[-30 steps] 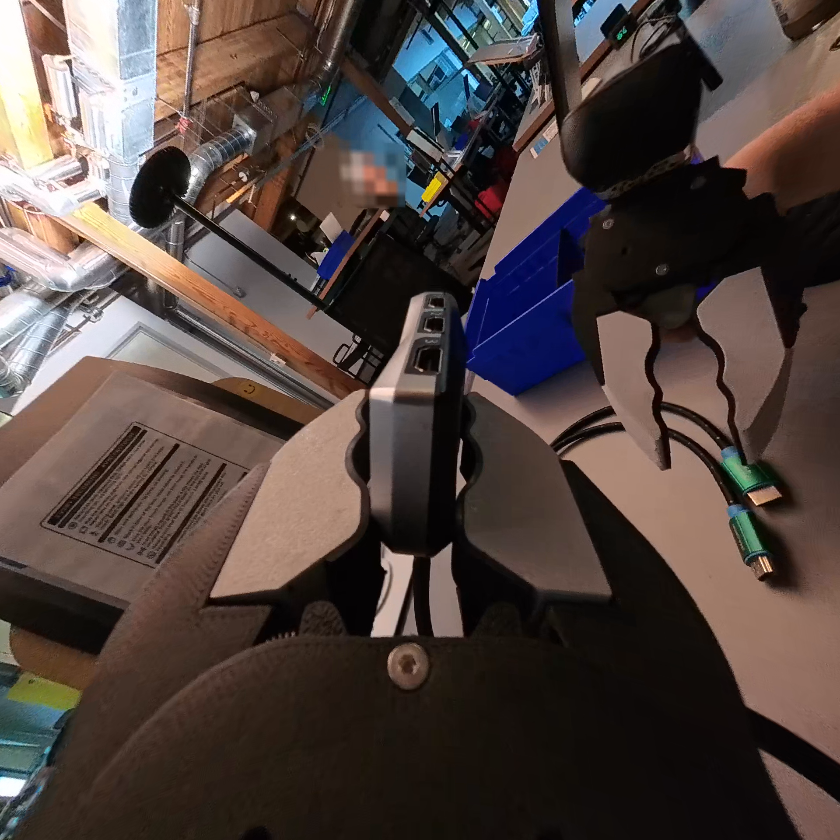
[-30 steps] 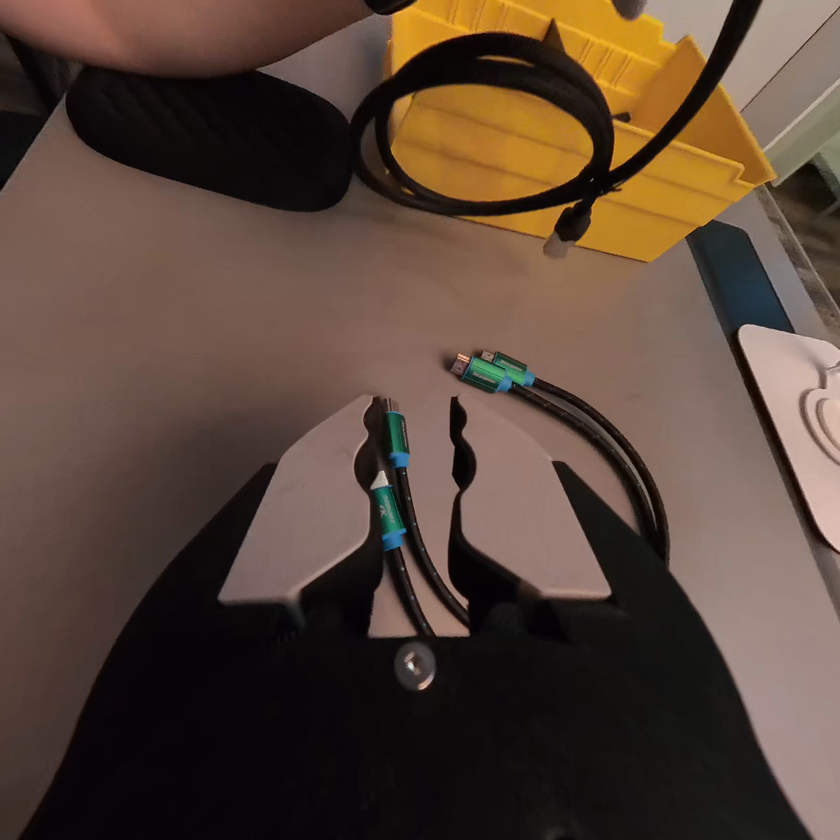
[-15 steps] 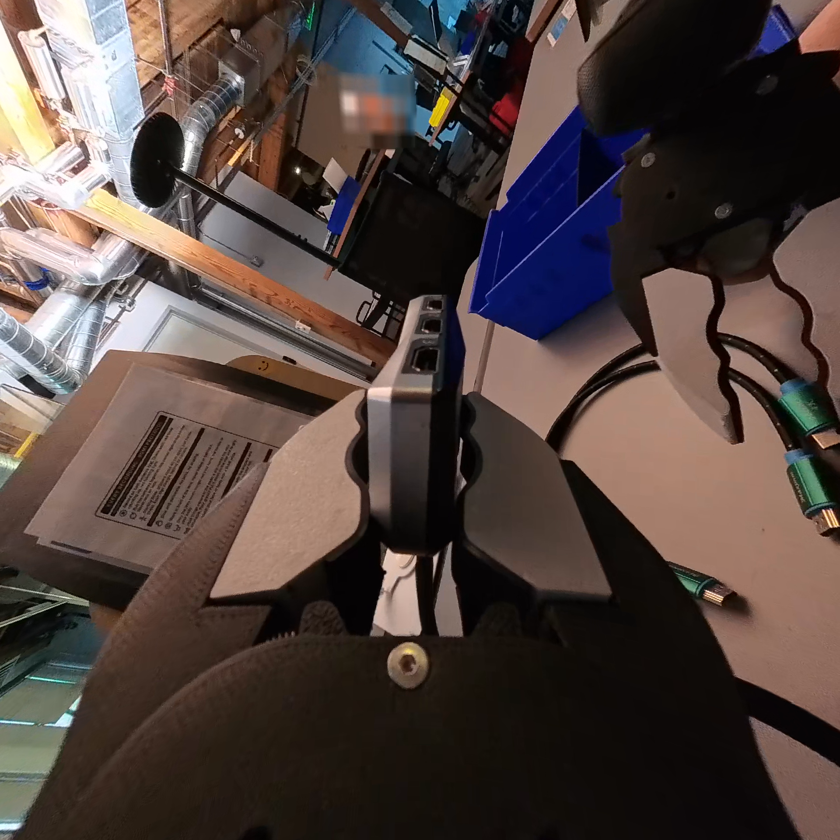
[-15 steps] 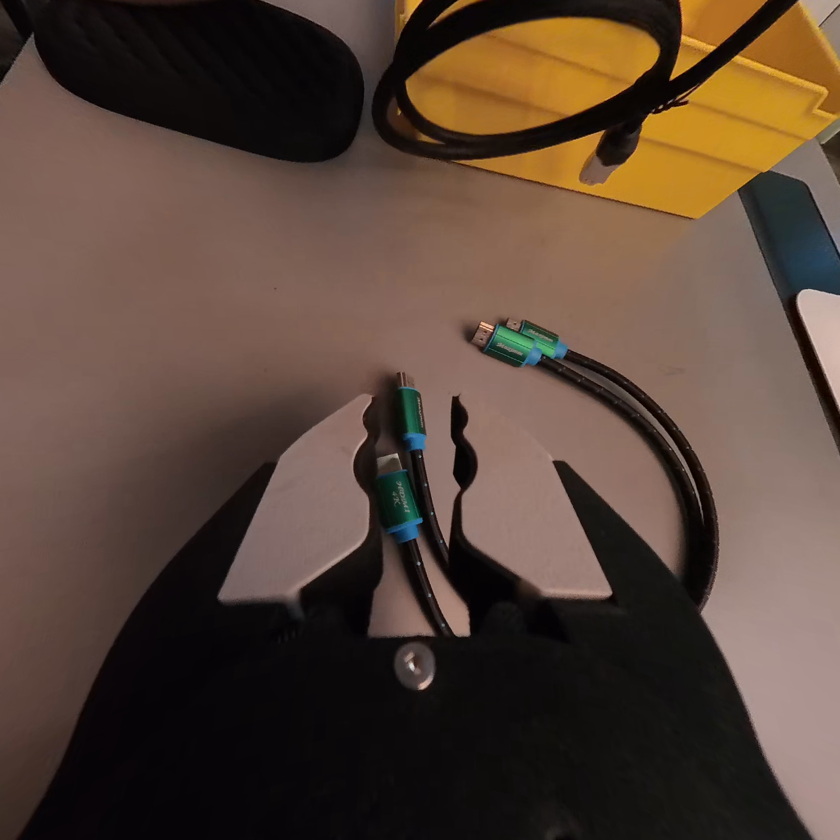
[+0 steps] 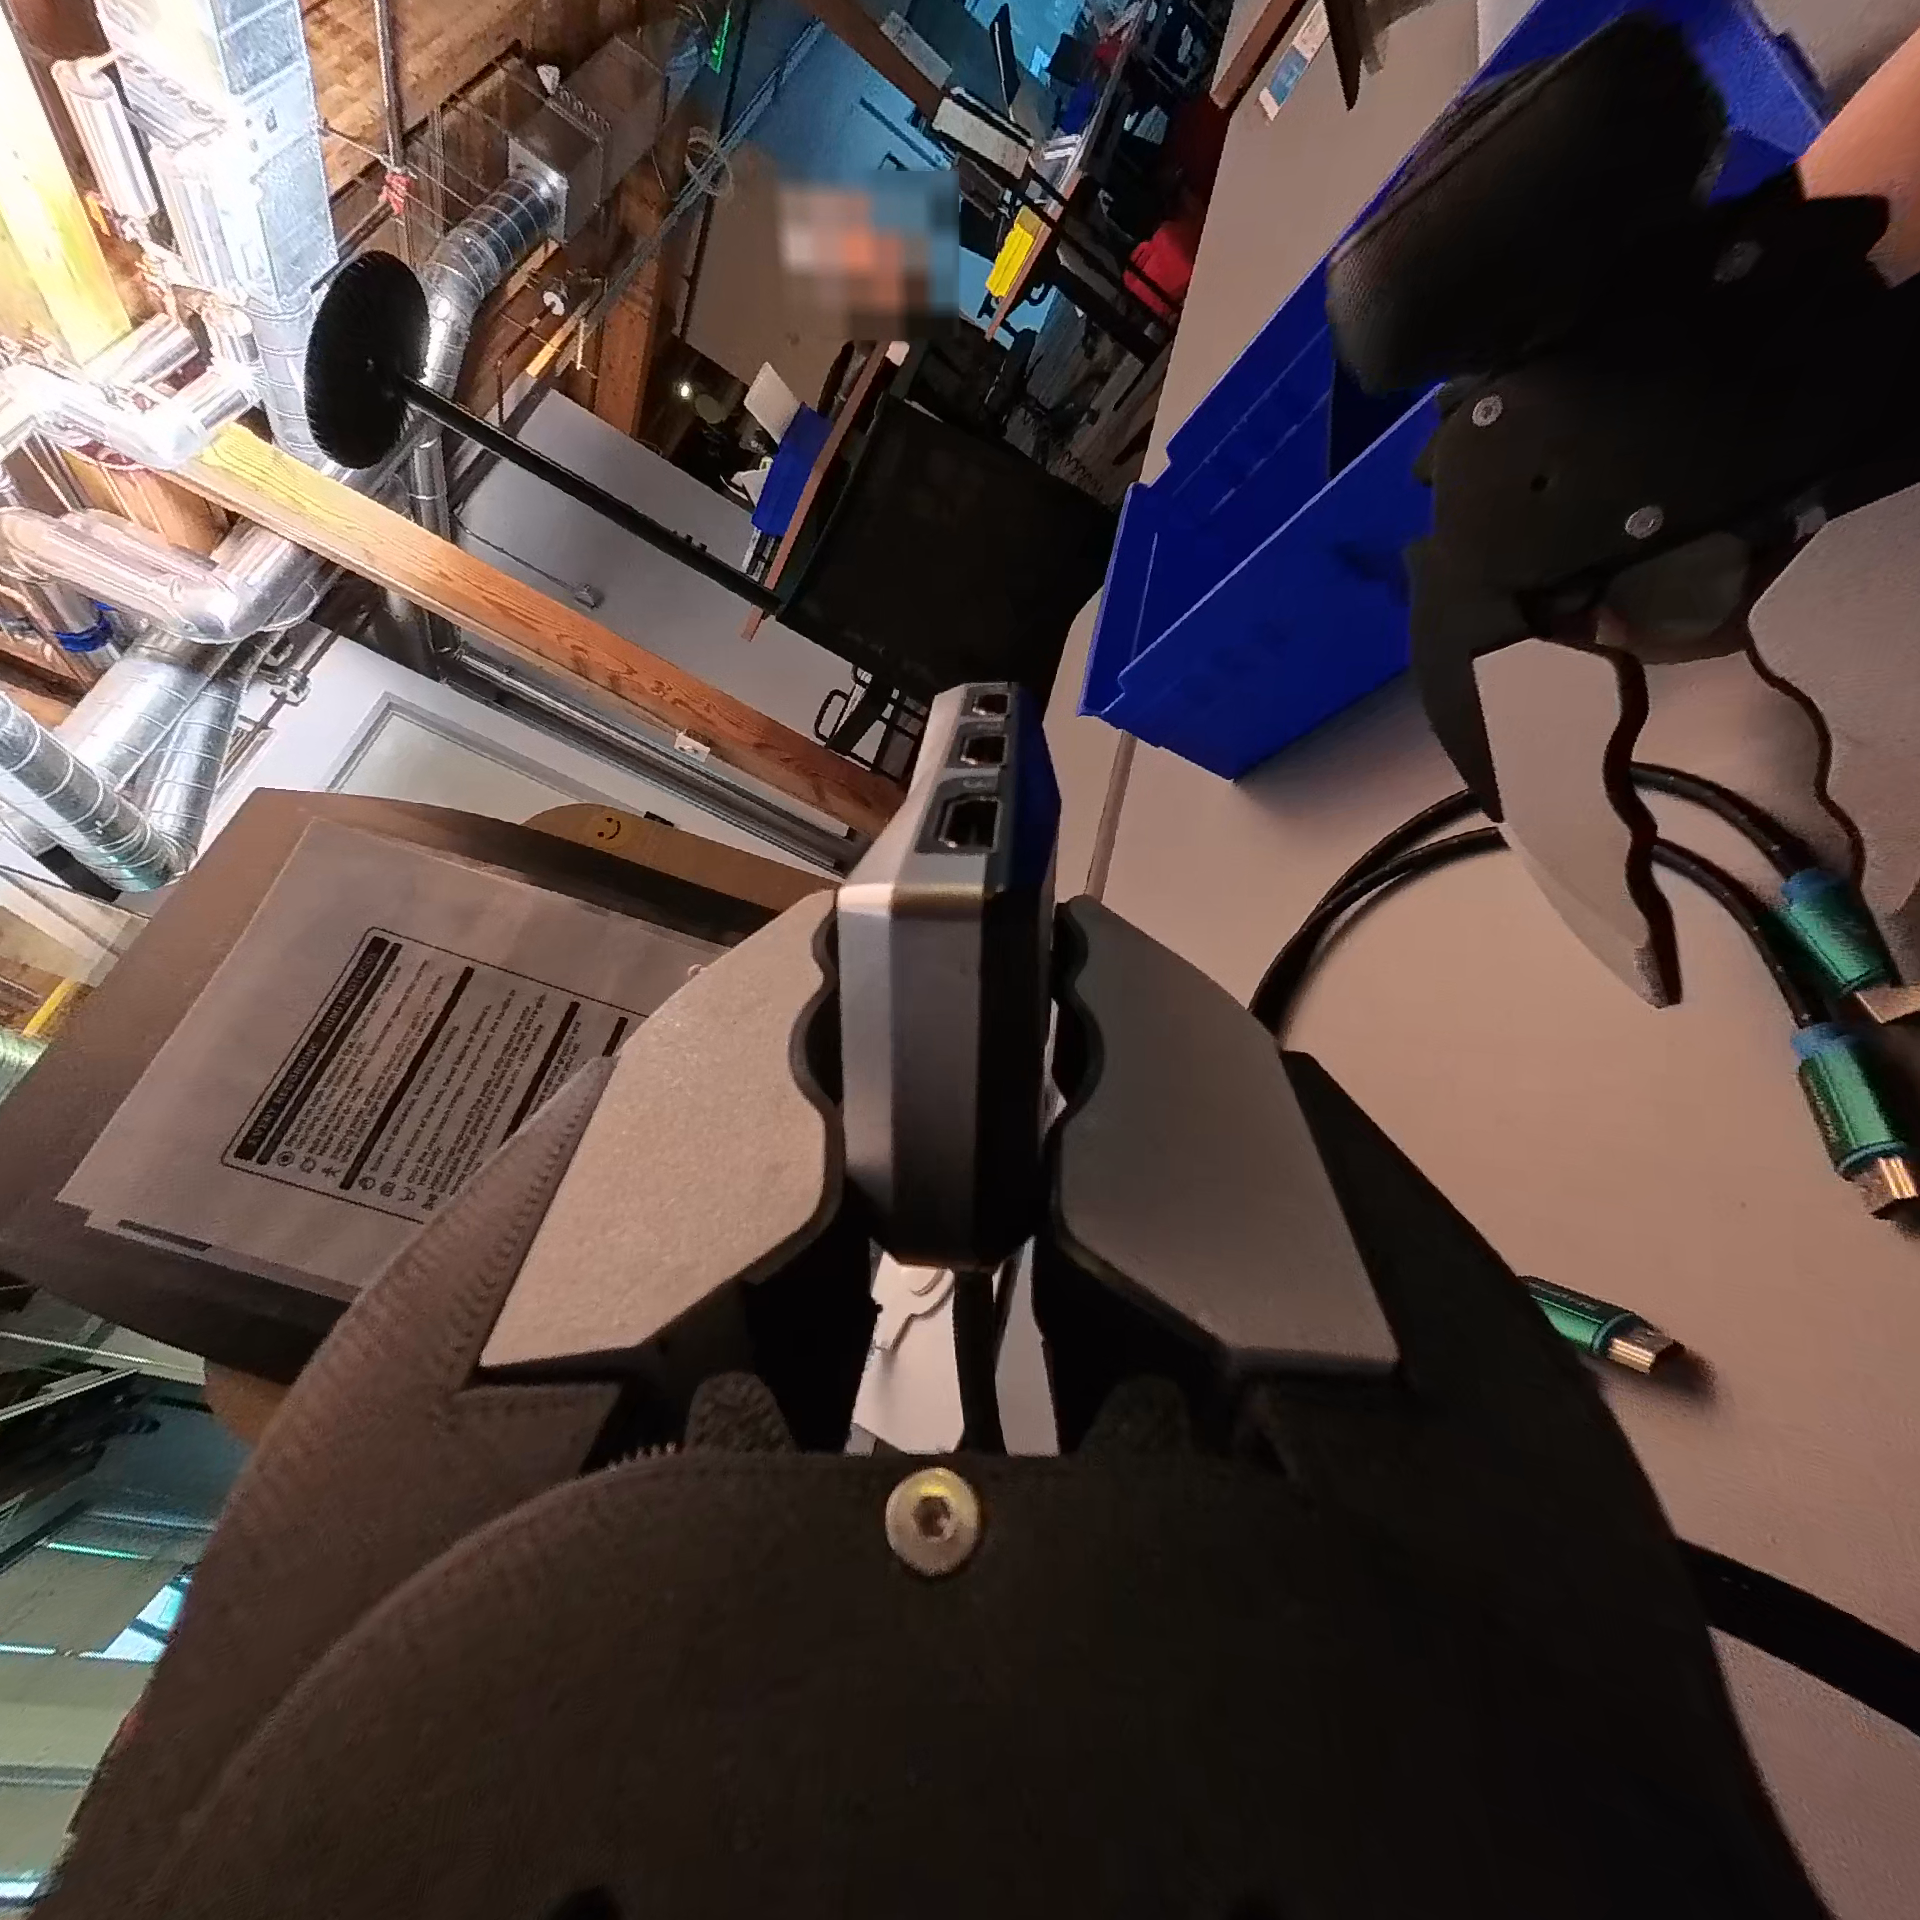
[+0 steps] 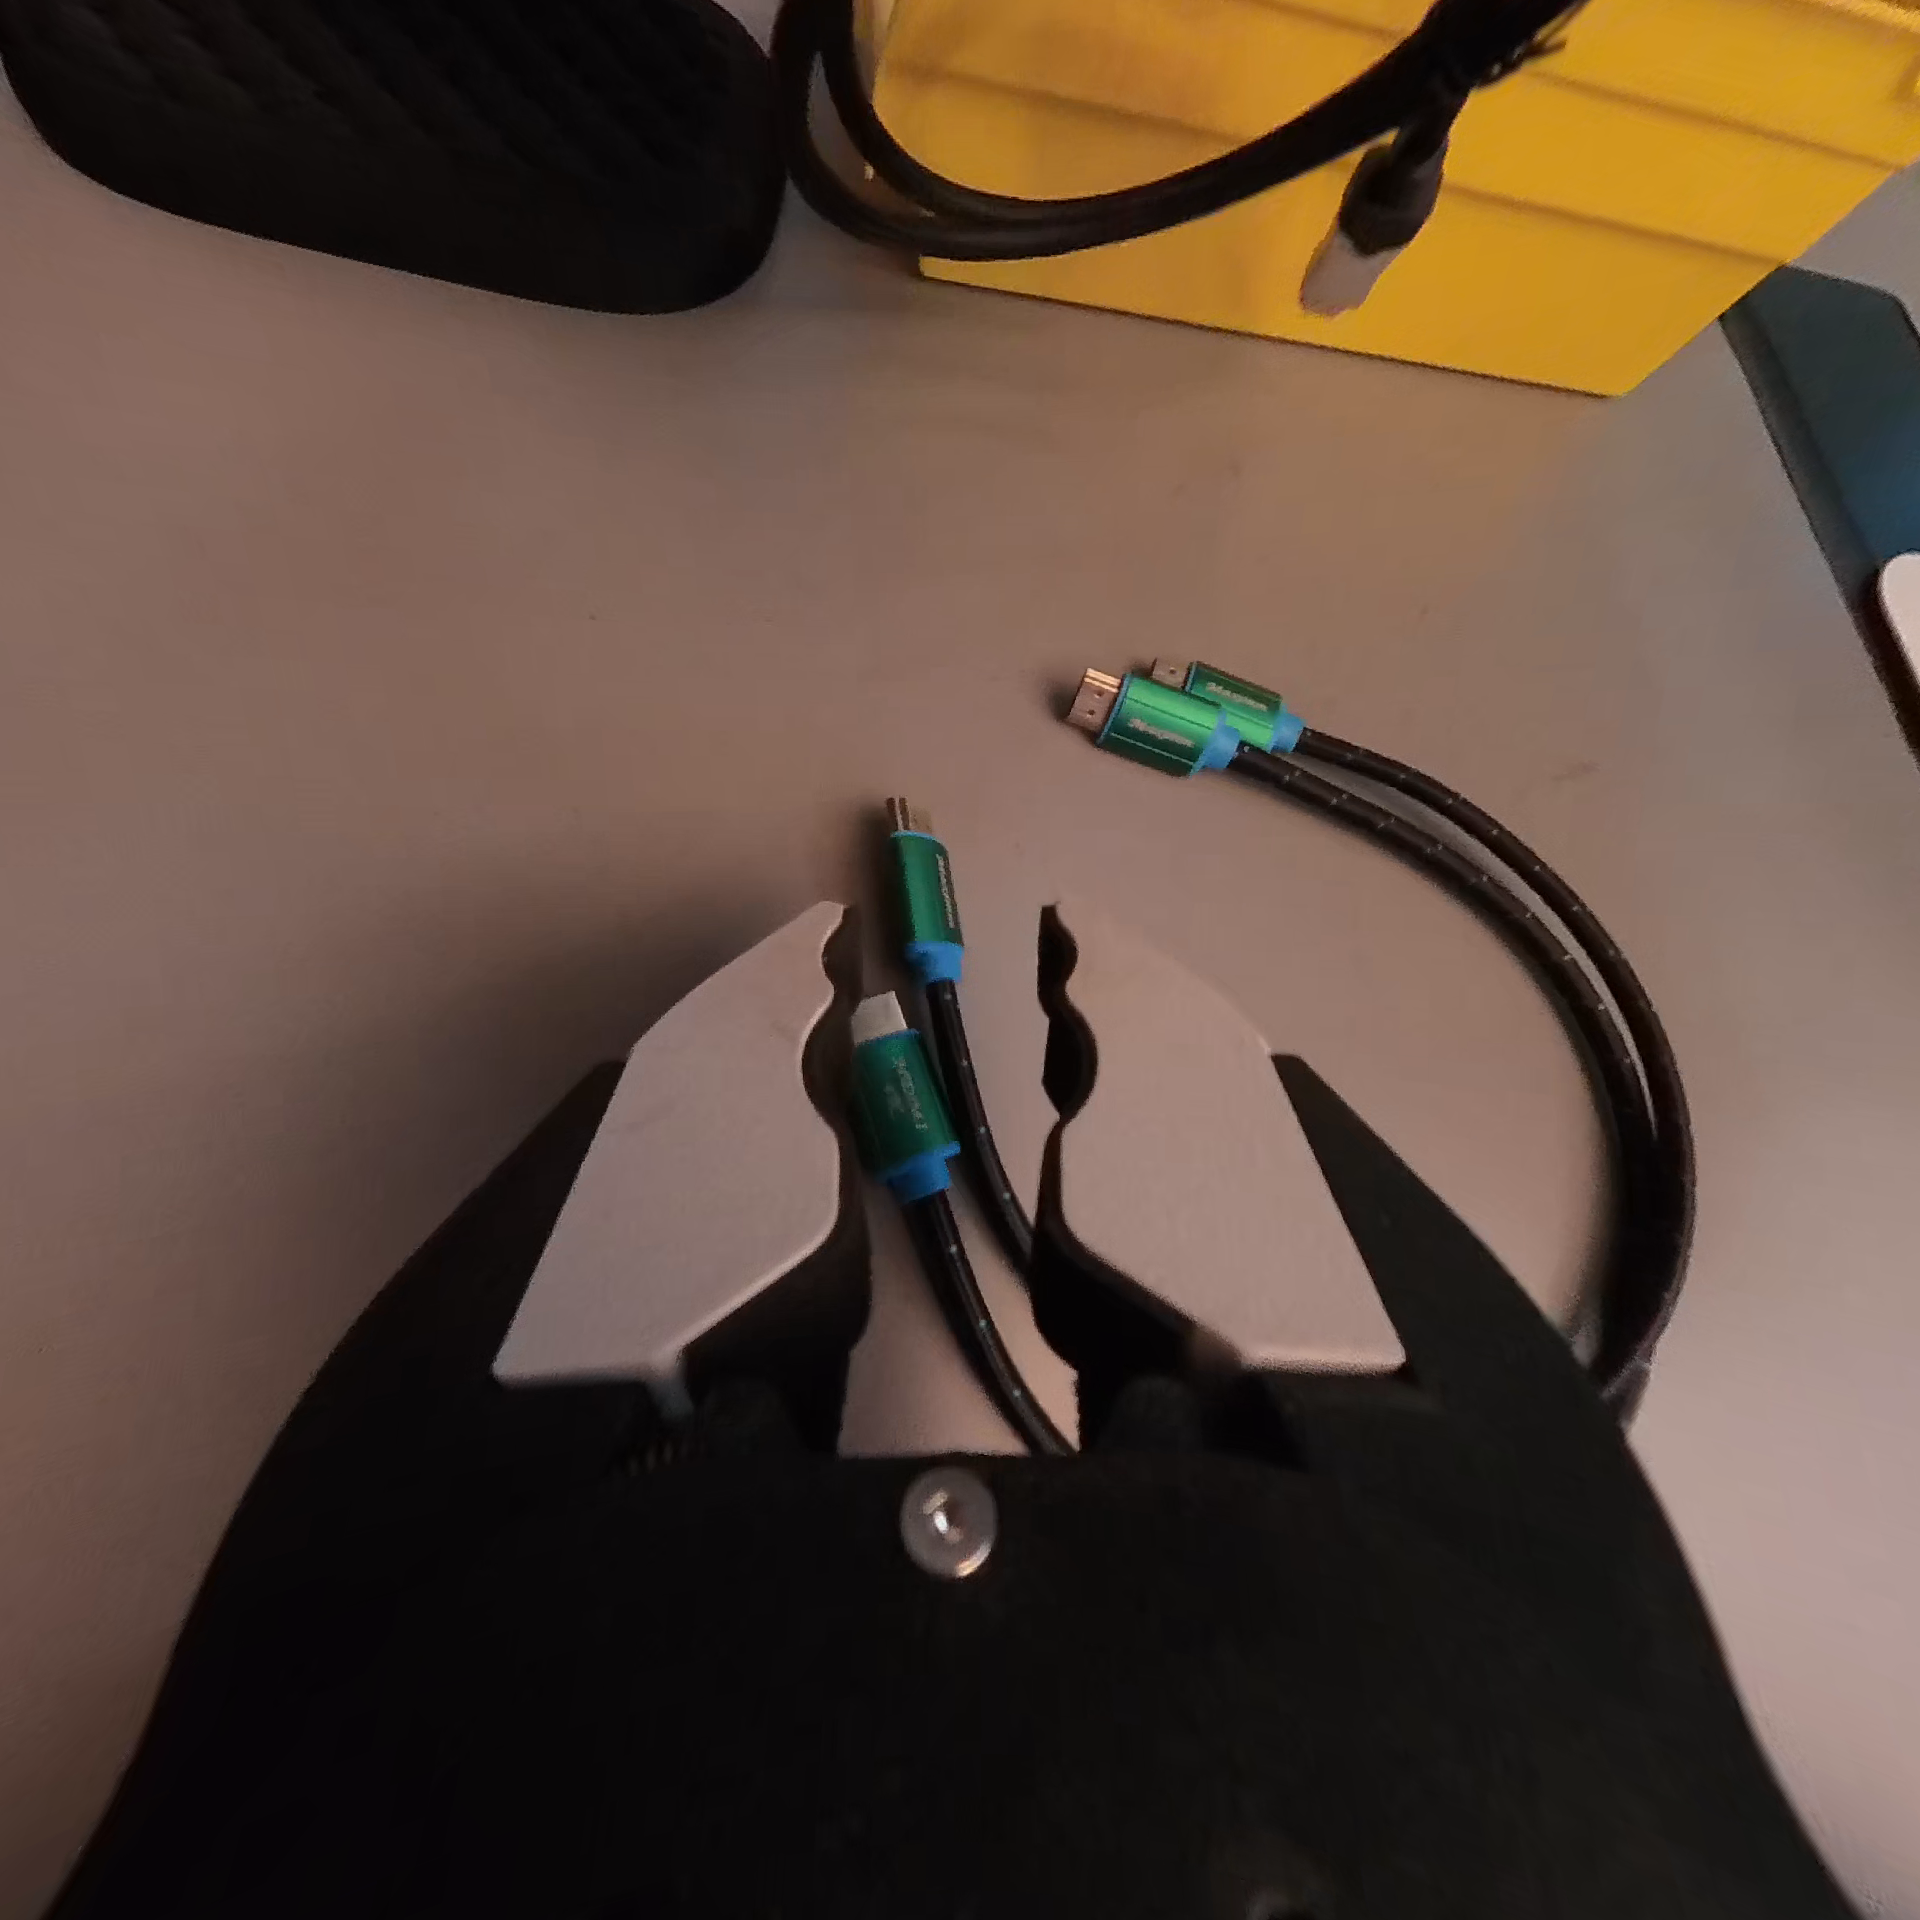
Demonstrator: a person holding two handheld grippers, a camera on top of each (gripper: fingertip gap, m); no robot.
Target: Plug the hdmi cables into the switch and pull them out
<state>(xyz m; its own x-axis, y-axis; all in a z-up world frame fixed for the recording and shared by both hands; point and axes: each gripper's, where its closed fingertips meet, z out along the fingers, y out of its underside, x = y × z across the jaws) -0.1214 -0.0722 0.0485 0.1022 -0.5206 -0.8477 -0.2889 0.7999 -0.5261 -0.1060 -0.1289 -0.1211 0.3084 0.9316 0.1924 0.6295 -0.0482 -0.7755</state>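
My left gripper (image 5: 943, 940) is shut on the grey HDMI switch (image 5: 951, 987), held up on edge with its empty ports (image 5: 966, 821) facing away. My right gripper (image 6: 940, 920) is open and low over the table, its jaws either side of two green-and-blue HDMI plugs (image 6: 902, 1117) that lie on the table. It also shows in the left wrist view (image 5: 1787, 956), open above the plugs (image 5: 1855, 1127). Two more green plugs (image 6: 1174, 722) lie side by side to the right, on black braided cables (image 6: 1600, 1039).
A yellow bin (image 6: 1403, 177) stands at the far side with a coiled black cable (image 6: 1039, 197) hanging in front of it. A black padded case (image 6: 395, 135) lies at far left. A blue bin (image 5: 1257, 582) stands behind the right gripper. A dark box (image 5: 343, 1049) stands left.
My right gripper has come down and forward over the two nearer plugs, so they look larger between its jaws. The left gripper still holds the switch, shifted a little.
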